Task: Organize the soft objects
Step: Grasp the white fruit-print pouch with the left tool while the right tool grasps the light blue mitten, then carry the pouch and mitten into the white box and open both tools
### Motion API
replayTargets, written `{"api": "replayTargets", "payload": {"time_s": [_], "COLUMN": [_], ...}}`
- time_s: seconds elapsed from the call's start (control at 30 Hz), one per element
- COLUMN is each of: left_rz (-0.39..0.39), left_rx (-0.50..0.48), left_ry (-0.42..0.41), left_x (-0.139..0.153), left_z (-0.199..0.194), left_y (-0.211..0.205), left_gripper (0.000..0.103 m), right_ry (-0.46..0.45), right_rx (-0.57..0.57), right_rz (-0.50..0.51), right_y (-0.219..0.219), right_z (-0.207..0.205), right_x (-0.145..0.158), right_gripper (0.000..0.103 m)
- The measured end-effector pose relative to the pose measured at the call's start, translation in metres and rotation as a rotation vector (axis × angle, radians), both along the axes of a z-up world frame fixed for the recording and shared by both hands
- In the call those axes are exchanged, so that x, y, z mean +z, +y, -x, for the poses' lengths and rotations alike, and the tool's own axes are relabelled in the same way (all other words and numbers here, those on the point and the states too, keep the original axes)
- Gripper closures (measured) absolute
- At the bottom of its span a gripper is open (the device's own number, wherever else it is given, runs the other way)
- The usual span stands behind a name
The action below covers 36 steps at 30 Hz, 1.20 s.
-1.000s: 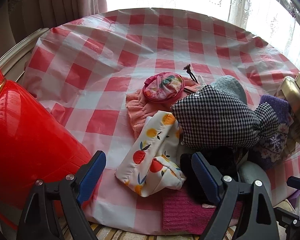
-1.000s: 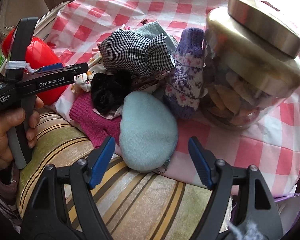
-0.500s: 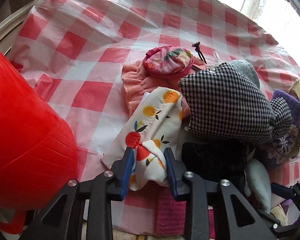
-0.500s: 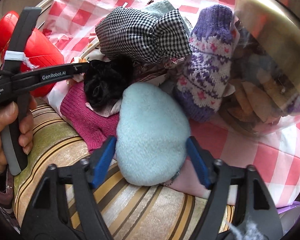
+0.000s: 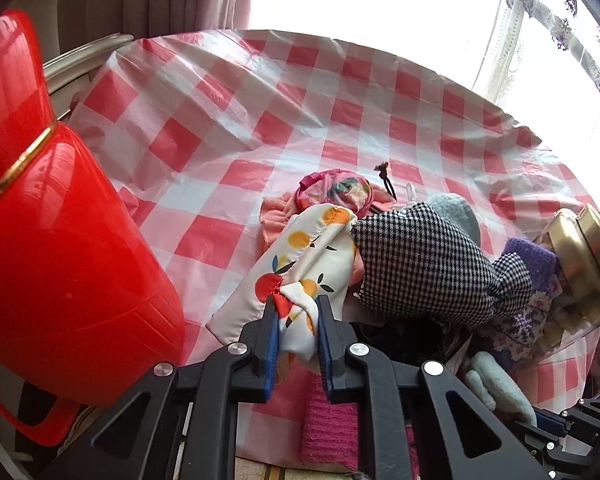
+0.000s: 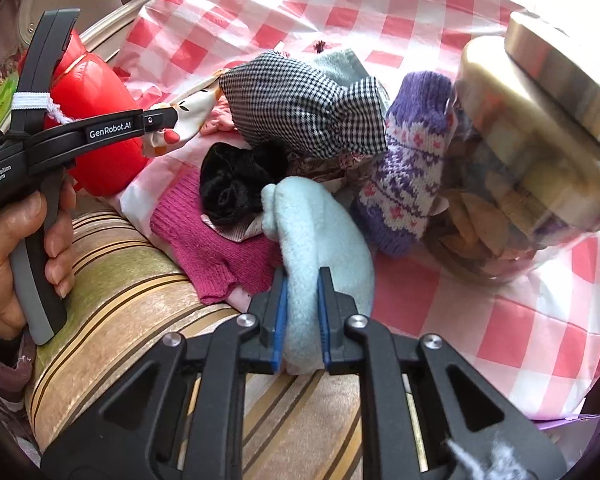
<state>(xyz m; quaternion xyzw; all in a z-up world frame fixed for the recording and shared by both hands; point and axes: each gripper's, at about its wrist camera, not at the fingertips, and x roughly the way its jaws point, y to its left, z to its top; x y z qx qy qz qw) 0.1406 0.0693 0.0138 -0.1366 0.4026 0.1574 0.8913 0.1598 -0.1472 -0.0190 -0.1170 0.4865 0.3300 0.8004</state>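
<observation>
While the left gripper (image 5: 296, 316) closes its jaws on the near end of the fruit-print cloth (image 5: 300, 256), with the fabric bunched between the blue pads, the right gripper (image 6: 302, 296) has its jaws narrowed tight on the pale blue fleece piece (image 6: 324, 240), pinching it into a fold at the near edge of the counter (image 5: 236, 120). That fruit-print cloth lies stretched from the jaws toward the middle of the red-and-white checked cover, its far end resting against a pink cloth (image 5: 272, 220) and a round floral pouch (image 5: 336, 192).

Just right of it sits one black-and-white houndstooth bundle (image 5: 420, 264), pressing against its edge and lying over a grey knit item (image 5: 456, 208). One purple patterned mitten (image 6: 412, 168) leans against one glass jar (image 6: 532, 168) with a metal lid, which crowds the right side. One black fuzzy piece (image 6: 236, 184) and one magenta knit piece (image 6: 204, 240) lie touching the fleece on its left, between the two grippers. One large red plastic tub (image 5: 60, 240) stands close on the left of the cloth. A small dark hair clip (image 5: 386, 178) lies alone beyond the pouch. In the right wrist view a hand (image 6: 8, 248) grips the left tool's handle above a striped cushion (image 6: 140, 300).
</observation>
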Motion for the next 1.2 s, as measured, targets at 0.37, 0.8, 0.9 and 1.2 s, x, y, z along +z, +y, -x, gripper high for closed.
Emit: {"api": "replayTargets", "payload": {"time_s": [0.37,0.8,0.9,1.2], "left_rz": [-0.002,-0.005,-0.004,-0.023], "left_rx": [-0.029,-0.194,-0.243,-0.401], "left_ry": [-0.101,-0.167,-0.171,-0.177], "left_x": [0.033,0.067,0.071,0.080], "left_z": [0.014,0.023,0.023,0.025], "left_y": [-0.019,-0.087,-0.106,-0.173], "left_gripper": [0.085,0.085,0.085,0.085], "right_ry": [-0.051,-0.122,-0.127,-0.110], "right_rx": [-0.061,-0.313,-0.392,-0.623], "right_rz": [-0.069,-0.107,-0.092,-0.043], "right_y": [-0.034,-0.153,-0.191,-0.292], "right_z": [0.022,0.043,0.048,0.062], "right_x": [0.030,0.063,0.064,0.053], "right_gripper": [0.086,0.086,0.086,0.086]}}
